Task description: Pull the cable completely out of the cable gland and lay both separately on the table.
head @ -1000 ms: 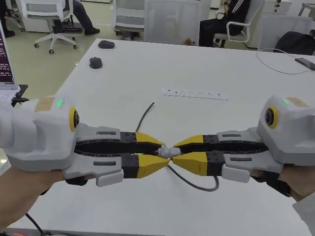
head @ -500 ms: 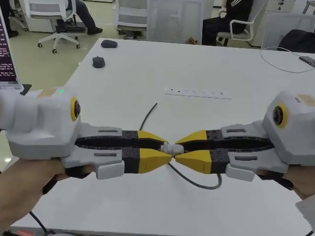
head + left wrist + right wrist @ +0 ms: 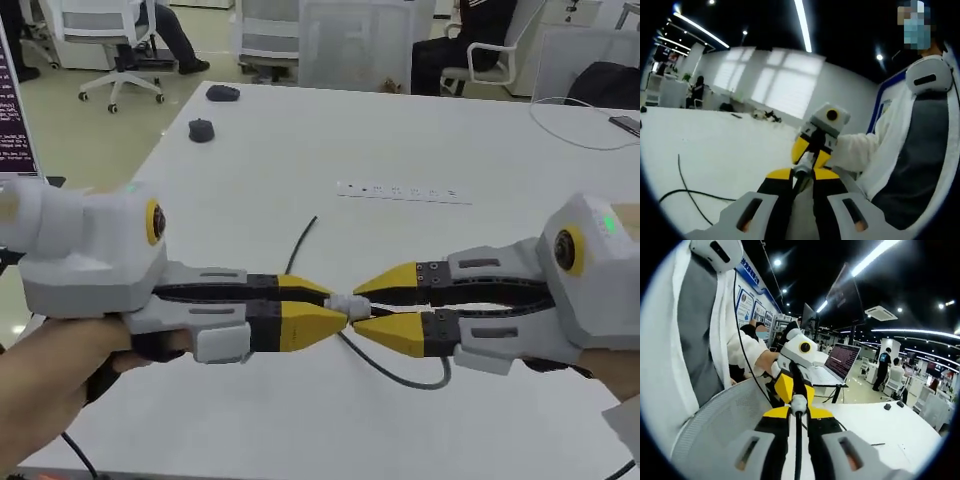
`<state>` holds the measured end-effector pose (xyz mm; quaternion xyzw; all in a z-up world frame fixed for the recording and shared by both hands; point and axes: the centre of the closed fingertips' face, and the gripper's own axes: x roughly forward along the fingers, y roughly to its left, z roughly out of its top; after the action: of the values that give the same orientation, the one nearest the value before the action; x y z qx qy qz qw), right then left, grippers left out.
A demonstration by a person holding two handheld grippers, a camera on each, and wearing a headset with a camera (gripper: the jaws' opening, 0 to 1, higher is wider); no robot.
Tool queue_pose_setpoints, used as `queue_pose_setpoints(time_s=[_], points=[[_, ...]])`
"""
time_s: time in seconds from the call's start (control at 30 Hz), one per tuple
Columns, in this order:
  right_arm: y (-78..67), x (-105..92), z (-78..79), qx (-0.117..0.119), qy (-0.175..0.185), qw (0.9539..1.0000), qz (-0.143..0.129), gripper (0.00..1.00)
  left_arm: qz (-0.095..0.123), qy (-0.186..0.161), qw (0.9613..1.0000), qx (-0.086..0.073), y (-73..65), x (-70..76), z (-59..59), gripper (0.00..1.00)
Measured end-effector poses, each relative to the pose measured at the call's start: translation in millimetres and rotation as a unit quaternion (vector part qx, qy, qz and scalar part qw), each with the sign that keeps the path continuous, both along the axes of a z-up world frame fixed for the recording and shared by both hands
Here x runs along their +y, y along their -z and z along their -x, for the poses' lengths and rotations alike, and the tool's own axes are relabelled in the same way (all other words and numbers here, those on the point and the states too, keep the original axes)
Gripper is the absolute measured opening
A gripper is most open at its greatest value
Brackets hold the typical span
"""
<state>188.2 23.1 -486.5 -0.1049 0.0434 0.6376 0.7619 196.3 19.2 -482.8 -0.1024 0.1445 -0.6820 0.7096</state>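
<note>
1. Observe white cable gland (image 3: 347, 304) in the air above the white desk (image 3: 480, 150), between two grippers set tip to tip.
2. Record left gripper (image 3: 335, 303) reaching in from the left of the head view, yellow fingers pressed onto the cable gland.
3. Record right gripper (image 3: 361, 306) opposite, fingers pinching the grey cable (image 3: 400, 375) just beside the gland. In the right gripper view, see the cable running lengthwise between those fingers up to the gland at their tips.
4. Note the two sets of fingertips almost touching, with the gland bridging them.
5. Trace the cable below the tips: looping low under the right gripper; cannot tell whether touching the desk there.
6. See a dark stretch of cable lying on the desk behind the left gripper, end pointing toward the power strip (image 3: 405, 192).
7. Log cable seated in the gland, not yet apart from it.
8. Log elsewhere on the desk: mouse (image 3: 201, 130) and second mouse (image 3: 222, 93) near the far left edge.
9. In the right gripper view, note open laptop (image 3: 840, 360) beyond the left gripper.
</note>
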Motion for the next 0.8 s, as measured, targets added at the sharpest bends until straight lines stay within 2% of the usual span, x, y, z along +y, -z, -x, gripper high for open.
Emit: queue_pose_setpoints(time_s=[0.03,0.07,0.1,0.13,0.17,0.2,0.23,0.3,0.37,0.4,0.47,0.53,0.6,0.67,0.73,0.8], points=[[0.5,-0.6,-0.8,0.041,0.000,0.9991,-0.012,0.11,-0.003,0.000,0.9997,-0.024,-0.1,-0.3,0.0,0.14],[-0.5,-1.5,-2.4,0.062,0.001,0.9978,-0.023,0.12,-0.006,-0.004,0.9989,-0.046,-0.7,-0.3,-0.7,0.15],[-4.5,-2.2,-6.3,0.081,0.008,0.9956,-0.046,0.15,-0.010,-0.007,0.9977,-0.067,-0.9,-0.2,-1.2,0.15],[-9.0,-2.9,-8.6,0.106,0.010,0.9918,-0.070,0.21,-0.015,-0.008,0.9963,-0.084,-0.6,0.4,-1.0,0.15],[-12.8,-4.0,-8.4,0.158,0.010,0.9829,-0.095,0.25,-0.022,-0.006,0.9944,-0.103,0.1,1.0,0.2,0.15],[-14.0,-5.6,-10.6,0.176,0.012,0.9786,-0.105,0.26,-0.026,-0.007,0.9924,-0.120,0.2,1.5,0.3,0.15],[-14.8,-7.7,-12.0,0.190,0.012,0.9750,-0.114,0.23,-0.028,-0.010,0.9883,-0.150,-1.4,2.2,0.0,0.15],[-12.9,-10.5,-14.4,0.200,0.017,0.9724,-0.119,0.16,-0.023,-0.015,0.9842,-0.175,-5.8,3.1,0.3,0.15],[-13.5,-9.7,-11.9,0.233,0.014,0.9632,-0.133,0.19,-0.021,-0.016,0.9848,-0.172,-6.8,3.9,1.5,0.15],[-13.2,-9.4,-11.6,0.239,0.014,0.9615,-0.136,0.20,-0.019,-0.017,0.9844,-0.174,-7.7,4.5,0.7,0.15],[-10.5,-7.1,-8.9,0.236,0.010,0.9631,-0.128,0.19,-0.017,-0.018,0.9842,-0.175,-8.8,4.3,0.5,0.15],[-6.5,-3.5,-5.2,0.242,0.004,0.9628,-0.119,0.15,-0.017,-0.015,0.9834,-0.180,-8.6,2.9,2.4,0.15],[-6.5,-1.7,-2.9,0.247,0.000,0.9612,-0.123,0.13,-0.022,-0.013,0.9819,-0.188,-6.9,2.2,2.7,0.15],[-5.8,-0.1,-1.3,0.261,-0.002,0.9575,-0.124,0.12,-0.025,-0.010,0.9809,-0.193,-6.2,2.1,3.2,0.15],[-5.6,-0.5,-0.8,0.258,-0.001,0.9581,-0.124,0.12,-0.028,-0.010,0.9798,-0.198,-5.6,2.6,2.8,0.15],[-4.3,-0.1,0.4,0.268,0.000,0.9563,-0.118,0.11,-0.032,-0.008,0.9803,-0.195,-4.2,2.7,3.4,0.15]])
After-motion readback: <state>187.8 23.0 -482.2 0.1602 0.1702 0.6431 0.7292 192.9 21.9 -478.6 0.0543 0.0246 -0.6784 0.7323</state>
